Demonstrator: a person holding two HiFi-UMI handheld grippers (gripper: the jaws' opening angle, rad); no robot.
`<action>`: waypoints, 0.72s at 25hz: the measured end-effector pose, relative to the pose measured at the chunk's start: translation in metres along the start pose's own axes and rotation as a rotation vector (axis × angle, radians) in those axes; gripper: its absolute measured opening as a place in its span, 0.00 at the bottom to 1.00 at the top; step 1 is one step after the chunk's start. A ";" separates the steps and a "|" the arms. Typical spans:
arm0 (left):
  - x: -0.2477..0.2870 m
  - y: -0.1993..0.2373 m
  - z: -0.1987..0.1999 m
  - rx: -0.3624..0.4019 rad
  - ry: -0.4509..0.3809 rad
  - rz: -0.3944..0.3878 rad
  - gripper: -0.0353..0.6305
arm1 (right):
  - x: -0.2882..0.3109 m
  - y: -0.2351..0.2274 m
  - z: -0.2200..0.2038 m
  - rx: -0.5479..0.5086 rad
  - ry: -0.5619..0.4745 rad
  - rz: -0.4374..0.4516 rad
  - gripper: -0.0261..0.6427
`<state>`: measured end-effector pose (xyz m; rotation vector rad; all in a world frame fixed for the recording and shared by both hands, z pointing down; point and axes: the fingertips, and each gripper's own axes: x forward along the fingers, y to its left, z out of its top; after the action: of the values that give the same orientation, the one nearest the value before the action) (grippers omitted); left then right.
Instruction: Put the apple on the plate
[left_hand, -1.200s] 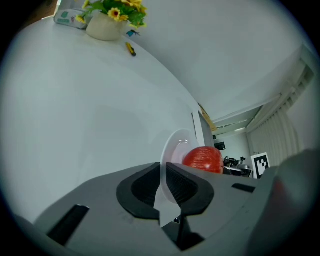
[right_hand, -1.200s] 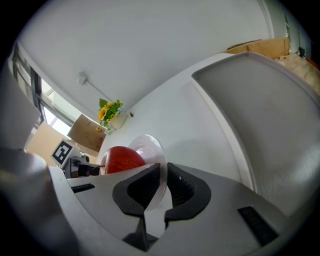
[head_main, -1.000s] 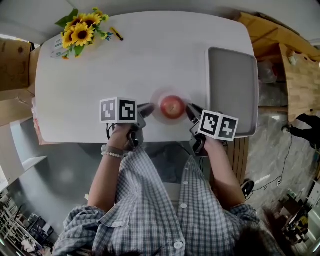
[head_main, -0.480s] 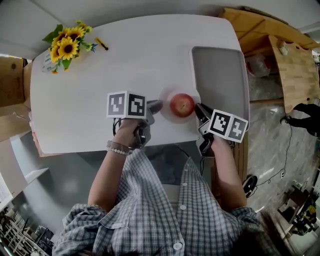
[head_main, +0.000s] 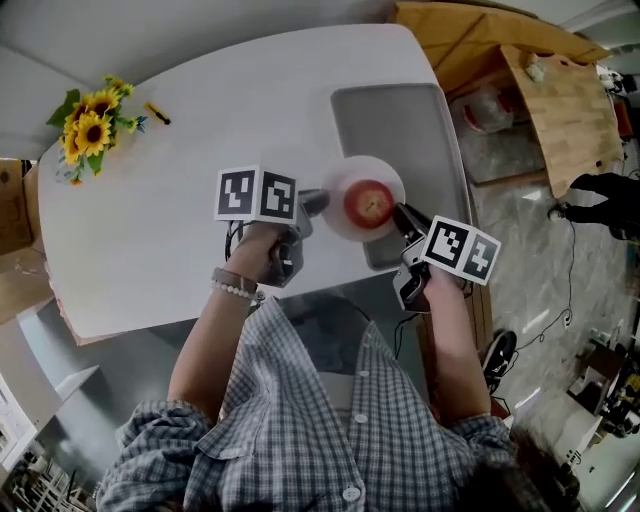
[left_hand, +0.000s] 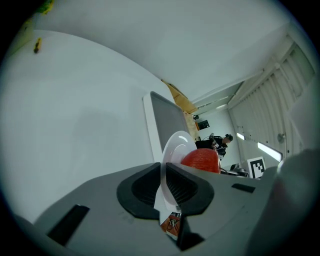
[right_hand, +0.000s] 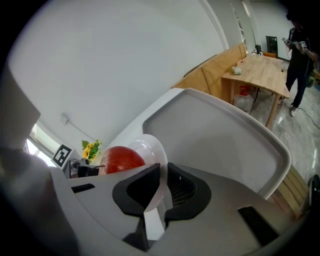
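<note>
Left gripper (head_main: 312, 203): its jaws are pinching the left rim of the white plate (head_main: 338, 222). The apple (head_main: 368, 203) is already sitting on the plate, about its middle. Right gripper (head_main: 404, 214): its jaws are clamping the opposite rim. We are gripping both sides, we judge, so the plate is riding level and the apple is not rolling off. The plate is hanging over the left edge of the grey tray (head_main: 395, 120), seemingly lifted clear of it. The white tabletop (head_main: 200, 140) is carrying sunflowers (head_main: 88, 122) at its far left corner. Beyond the tray a wooden table (head_main: 560, 100) and pale floor (head_main: 520, 260) are showing, with a person (head_main: 600, 190) standing there.
</note>
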<state>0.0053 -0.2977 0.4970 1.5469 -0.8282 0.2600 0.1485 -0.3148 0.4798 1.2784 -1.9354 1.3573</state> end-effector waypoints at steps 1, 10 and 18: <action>0.006 -0.004 0.002 0.009 0.011 -0.002 0.11 | -0.003 -0.006 0.003 0.009 -0.009 -0.008 0.12; 0.058 -0.034 -0.001 0.073 0.103 -0.003 0.11 | -0.021 -0.059 0.013 0.071 -0.043 -0.062 0.12; 0.085 -0.042 -0.007 0.039 0.125 -0.022 0.11 | -0.015 -0.093 0.016 0.072 -0.008 -0.055 0.12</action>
<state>0.0951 -0.3230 0.5176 1.5589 -0.7112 0.3550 0.2390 -0.3308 0.5062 1.3623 -1.8580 1.4078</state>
